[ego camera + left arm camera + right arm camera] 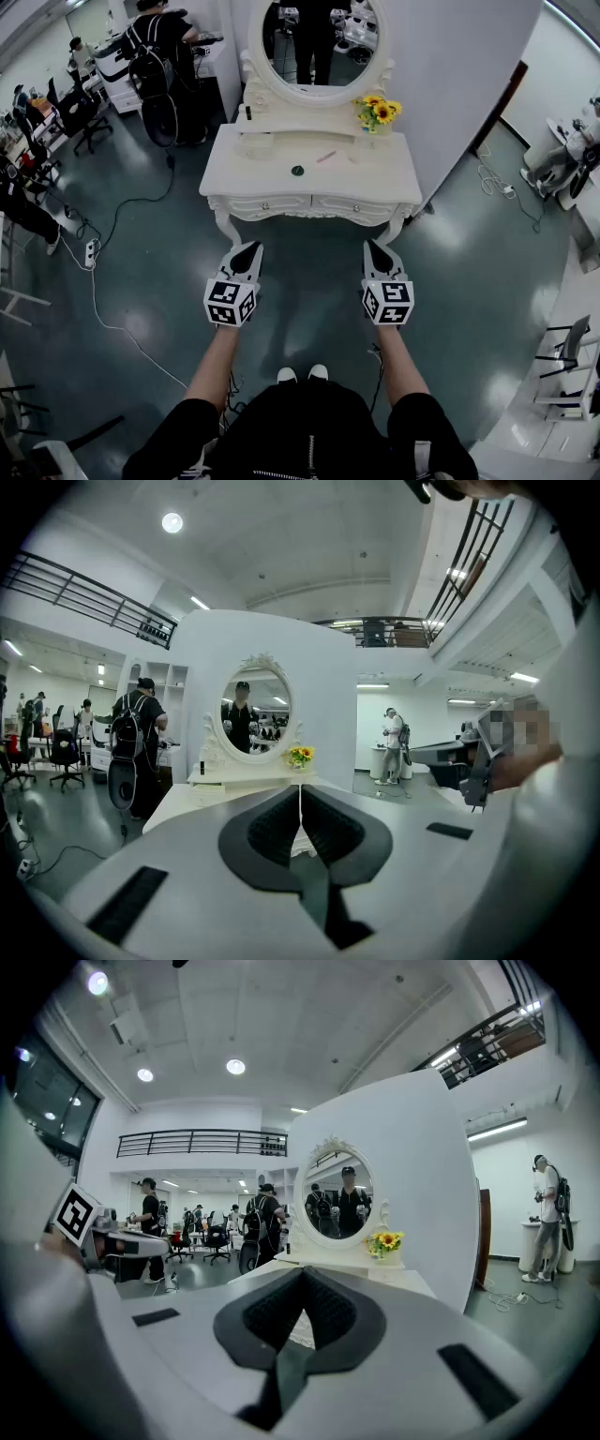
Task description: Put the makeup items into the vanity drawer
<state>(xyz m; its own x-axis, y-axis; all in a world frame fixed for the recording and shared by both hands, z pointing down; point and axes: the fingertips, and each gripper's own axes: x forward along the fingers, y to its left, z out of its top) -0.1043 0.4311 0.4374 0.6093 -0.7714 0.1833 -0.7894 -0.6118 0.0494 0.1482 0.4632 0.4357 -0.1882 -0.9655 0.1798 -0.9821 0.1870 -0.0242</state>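
Both grippers were held out over the floor (141, 234) in front of the vanity (375, 178), well apart from it. The left gripper (250, 247) was seen with its jaws pressed together and nothing between them; in the left gripper view its dark pads (267, 832) met along one thin line. The right gripper (373, 246) was closed in the same way. Its pads (333, 1312) touched and nothing was pinched.

The makeup items were still lying on the vanity top. A small dark round item (297, 171) was placed near the middle, and a thin pink stick (325, 157) lay just behind it to the right, at a slant. A white box (253, 143) was set at the back left. On the raised shelf above it a small dark bottle (248, 112) stood upright. What each item was could not be told exactly. Two drawers were seen in the vanity front, the left drawer (265, 205) and the right drawer (352, 208), and both were closed.

An oval mirror (314, 42) was mounted at the back, and sunflowers (378, 111) were placed at the back right corner. A person (159, 47) with a backpack was seen to the left behind the vanity, and a cable (112, 319) was laid across the floor.
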